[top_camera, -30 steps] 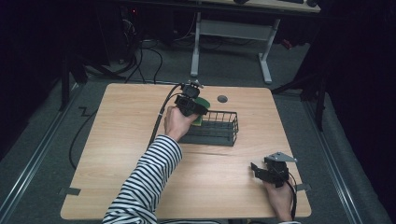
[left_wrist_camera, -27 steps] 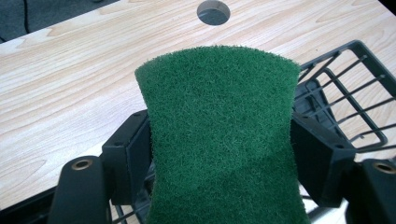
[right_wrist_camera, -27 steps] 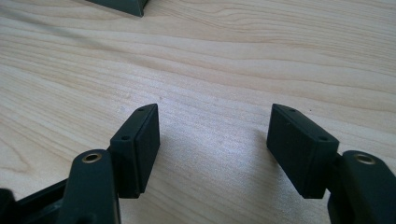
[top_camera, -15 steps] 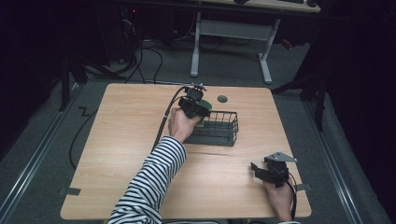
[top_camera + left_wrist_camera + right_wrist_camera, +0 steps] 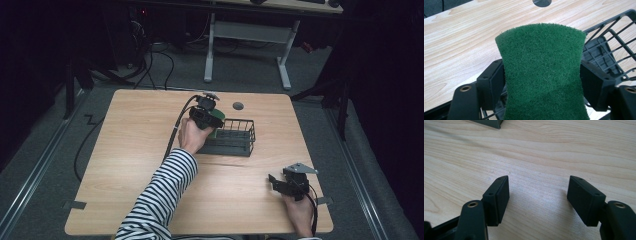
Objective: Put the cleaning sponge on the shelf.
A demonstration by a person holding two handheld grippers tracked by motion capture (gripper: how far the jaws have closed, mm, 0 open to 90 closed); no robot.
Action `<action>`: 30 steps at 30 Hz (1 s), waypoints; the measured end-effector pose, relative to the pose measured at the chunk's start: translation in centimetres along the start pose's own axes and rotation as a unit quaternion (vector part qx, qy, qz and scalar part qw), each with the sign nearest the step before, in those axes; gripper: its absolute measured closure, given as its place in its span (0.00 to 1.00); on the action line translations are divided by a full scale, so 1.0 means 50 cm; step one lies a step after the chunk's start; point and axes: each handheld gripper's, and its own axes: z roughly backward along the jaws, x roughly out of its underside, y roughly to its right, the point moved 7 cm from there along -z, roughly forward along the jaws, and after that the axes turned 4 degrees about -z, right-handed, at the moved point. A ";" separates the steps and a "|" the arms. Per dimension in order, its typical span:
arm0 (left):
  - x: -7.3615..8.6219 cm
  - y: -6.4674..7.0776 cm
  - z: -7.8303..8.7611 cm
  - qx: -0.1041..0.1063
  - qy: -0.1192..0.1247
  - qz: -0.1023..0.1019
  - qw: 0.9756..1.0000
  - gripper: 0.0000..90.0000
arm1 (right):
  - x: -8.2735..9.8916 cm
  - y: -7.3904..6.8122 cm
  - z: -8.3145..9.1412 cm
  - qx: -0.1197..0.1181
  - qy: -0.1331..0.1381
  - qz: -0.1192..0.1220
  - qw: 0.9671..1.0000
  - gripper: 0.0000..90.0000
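Note:
A green scouring pad (image 5: 542,72) is squeezed between the jaws of my left gripper (image 5: 541,82), its sides pinched inward. In the high view that left gripper (image 5: 209,119) hovers over the left end of a black wire basket (image 5: 239,141), with the green pad (image 5: 215,131) partly hidden under the hand. My right gripper (image 5: 281,184) rests low at the table's front right, open. In the right gripper view its jaws (image 5: 537,197) stand wide apart over bare wood with nothing between them.
The wooden table (image 5: 130,150) carries a round grey cable grommet (image 5: 238,106) behind the basket. A black cable (image 5: 175,132) trails from the left gripper off the table's left side. A desk frame stands on the floor beyond the table's far edge.
The left gripper with the pad has moved slightly right and forward, over the basket's left end. The right gripper has stayed where it was.

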 end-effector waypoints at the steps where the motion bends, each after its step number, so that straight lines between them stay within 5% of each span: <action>1: 0.000 -0.001 0.000 0.000 0.001 0.001 1.000 0.31 | 0.000 0.000 0.000 0.000 0.000 0.000 1.000 0.38; 14: 0.005 0.008 0.003 0.002 -0.001 -0.005 1.000 0.29 | 0.000 0.000 0.000 -0.002 0.000 0.000 1.000 0.38; 30: 0.016 0.006 -0.001 -0.025 0.020 -0.015 0.999 0.34 | 0.000 0.000 0.000 -0.001 0.000 0.001 1.000 0.37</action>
